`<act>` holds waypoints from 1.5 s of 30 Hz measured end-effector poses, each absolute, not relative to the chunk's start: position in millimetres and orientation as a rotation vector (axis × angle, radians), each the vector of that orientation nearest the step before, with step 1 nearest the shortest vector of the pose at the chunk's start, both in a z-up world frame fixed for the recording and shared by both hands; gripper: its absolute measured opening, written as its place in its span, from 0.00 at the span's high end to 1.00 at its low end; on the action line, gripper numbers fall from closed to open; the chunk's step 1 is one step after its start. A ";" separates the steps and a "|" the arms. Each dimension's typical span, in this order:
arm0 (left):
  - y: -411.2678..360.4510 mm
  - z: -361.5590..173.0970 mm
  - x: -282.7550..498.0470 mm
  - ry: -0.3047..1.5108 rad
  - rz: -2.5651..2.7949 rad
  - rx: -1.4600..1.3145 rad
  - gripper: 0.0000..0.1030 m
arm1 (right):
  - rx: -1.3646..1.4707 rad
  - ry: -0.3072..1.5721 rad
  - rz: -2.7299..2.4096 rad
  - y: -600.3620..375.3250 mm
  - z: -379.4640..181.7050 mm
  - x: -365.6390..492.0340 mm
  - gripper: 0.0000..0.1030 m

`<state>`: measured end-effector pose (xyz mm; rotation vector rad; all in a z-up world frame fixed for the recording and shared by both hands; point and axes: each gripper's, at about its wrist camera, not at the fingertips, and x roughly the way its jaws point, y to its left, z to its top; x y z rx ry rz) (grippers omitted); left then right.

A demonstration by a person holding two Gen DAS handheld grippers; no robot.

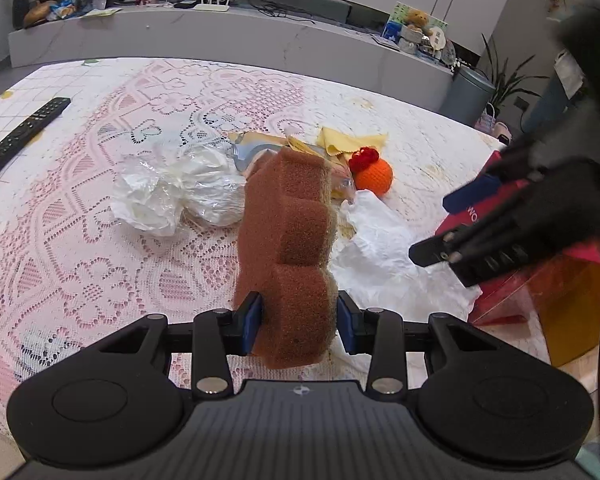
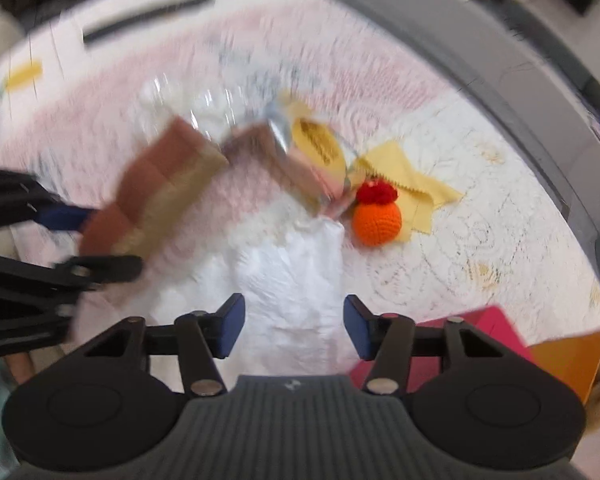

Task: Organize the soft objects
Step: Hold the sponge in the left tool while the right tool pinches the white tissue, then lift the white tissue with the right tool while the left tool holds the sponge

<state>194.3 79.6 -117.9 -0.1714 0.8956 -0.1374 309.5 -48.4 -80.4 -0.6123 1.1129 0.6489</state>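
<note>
My left gripper [image 1: 298, 316] is shut on a brown wavy sponge [image 1: 290, 232] and holds it upright above the lace tablecloth [image 1: 100, 240]. The blurred right wrist view shows that sponge [image 2: 156, 184] tilted at the left, held by the left gripper [image 2: 96, 240]. My right gripper [image 2: 294, 330] is open and empty over a white crumpled bag [image 2: 296, 272]; in the left wrist view it is at the right [image 1: 440, 224]. An orange crochet ball with a red tuft [image 1: 374, 174] [image 2: 377, 218] lies by a yellow cloth [image 1: 352, 140] [image 2: 408, 184].
Crumpled clear plastic bags [image 1: 172, 192] and a shiny snack packet [image 2: 304, 160] lie mid-table. A black remote [image 1: 20, 136] lies at the left. A red and orange box [image 1: 548, 276] [image 2: 492, 332] stands at the right edge. A grey TV bench [image 1: 220, 36] runs behind.
</note>
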 end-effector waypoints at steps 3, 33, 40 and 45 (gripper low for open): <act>79.6 -117.8 194.4 0.892 -0.137 -0.174 0.57 | -0.646 1.207 0.651 -44.1 -92.0 331.3 0.36; 91.7 -112.0 177.2 0.871 -0.118 -0.215 0.59 | -0.773 1.032 0.678 -29.4 -75.9 258.1 0.87; 99.9 -94.6 163.1 0.854 -0.088 -0.220 0.64 | -0.908 0.815 0.661 -35.6 -96.7 191.0 0.88; 100.8 -88.6 156.4 0.840 -0.098 -0.232 0.65 | -0.850 0.816 0.685 -39.8 -109.0 173.1 0.87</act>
